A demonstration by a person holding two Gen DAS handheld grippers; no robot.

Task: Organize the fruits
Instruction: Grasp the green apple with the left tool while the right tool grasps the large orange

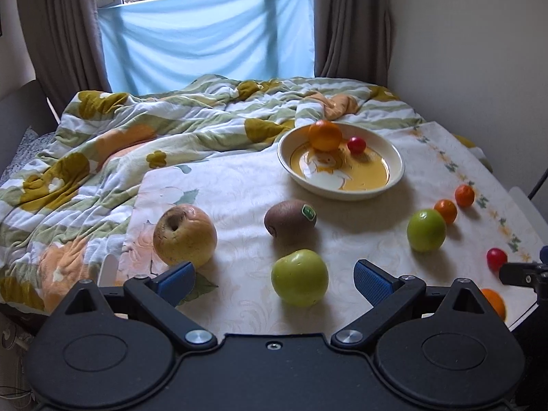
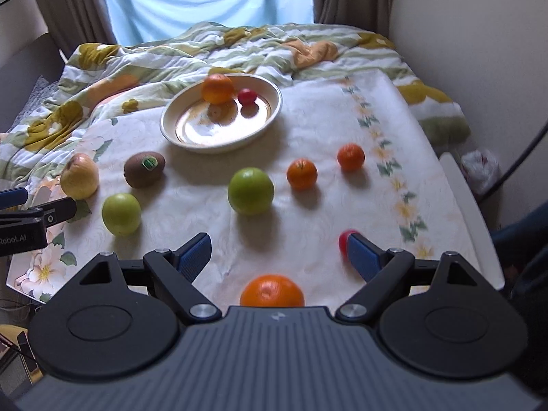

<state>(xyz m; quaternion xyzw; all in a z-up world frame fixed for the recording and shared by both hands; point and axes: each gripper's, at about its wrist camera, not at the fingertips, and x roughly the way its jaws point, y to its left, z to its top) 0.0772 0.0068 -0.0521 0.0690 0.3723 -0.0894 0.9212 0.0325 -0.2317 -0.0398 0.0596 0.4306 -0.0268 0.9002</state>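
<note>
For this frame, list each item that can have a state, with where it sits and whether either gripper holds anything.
Left gripper: open, empty.
Right gripper: open, empty.
Bowl: upright, holds an orange and a small red fruit.
Kiwi: on the cloth, sticker showing.
Yellow apple: on the cloth, stem hollow facing the camera.
Near green apple: on the cloth, between the left fingers.
Large orange: on the cloth, just ahead of the right gripper.
</note>
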